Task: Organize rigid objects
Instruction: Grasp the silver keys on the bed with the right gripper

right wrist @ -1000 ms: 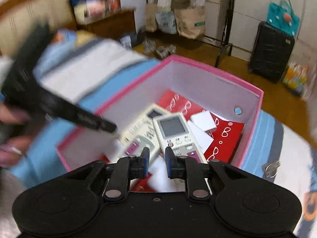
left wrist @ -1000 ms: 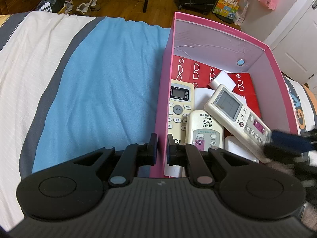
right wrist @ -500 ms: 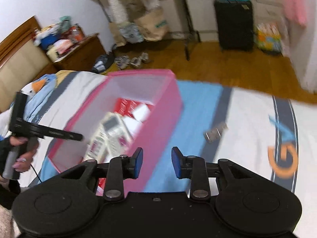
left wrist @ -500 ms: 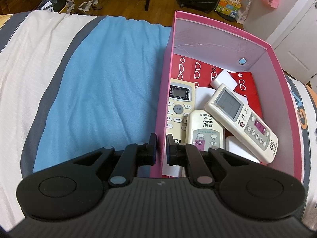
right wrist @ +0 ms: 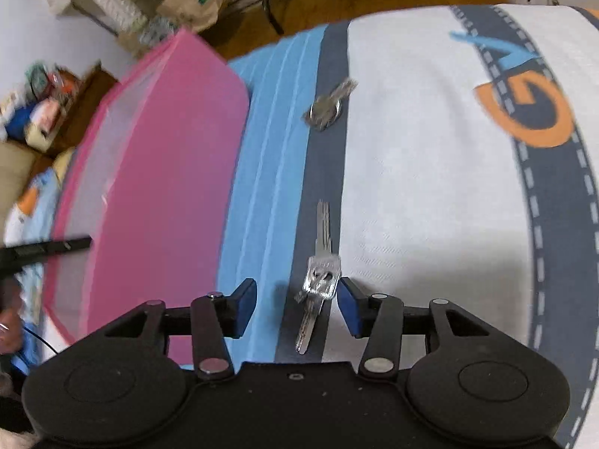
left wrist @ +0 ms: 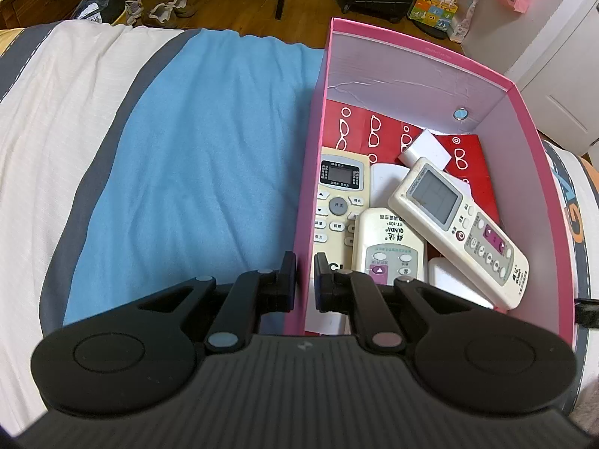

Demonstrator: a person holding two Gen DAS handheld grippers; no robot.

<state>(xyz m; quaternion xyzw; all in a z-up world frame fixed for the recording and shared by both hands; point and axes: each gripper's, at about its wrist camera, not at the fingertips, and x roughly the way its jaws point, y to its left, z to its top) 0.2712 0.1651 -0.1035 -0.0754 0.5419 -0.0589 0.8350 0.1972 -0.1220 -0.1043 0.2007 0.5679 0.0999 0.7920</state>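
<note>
A pink box [left wrist: 411,75] sits on the bed, and my left gripper [left wrist: 304,280] is shut on its near left wall. Three cream remotes [left wrist: 456,220] [left wrist: 385,247] [left wrist: 338,202] lie inside on red paper, beside white blocks [left wrist: 425,147]. In the right wrist view my right gripper [right wrist: 297,307] hangs low over the bedspread to the right of the pink box [right wrist: 164,187]. Its jaws are opening. A bunch of silver keys [right wrist: 320,277] lies on a grey stripe between the blue pads, nearer the right one, and neither pad presses on it. Farther up that stripe lies a second key bunch [right wrist: 327,106].
The bedspread [left wrist: 187,149] has white, grey and blue bands, with an orange and blue logo [right wrist: 539,112] at the right. A hand [right wrist: 7,329] holds the left tool at the left edge. Beyond the bed are wooden floor, shoes [left wrist: 164,7], a suitcase and bags.
My right gripper swung from above the box to its right, rolled and sank toward the bedspread. Its jaws widened and the keys now lie between them. The left gripper stayed put on the wall.
</note>
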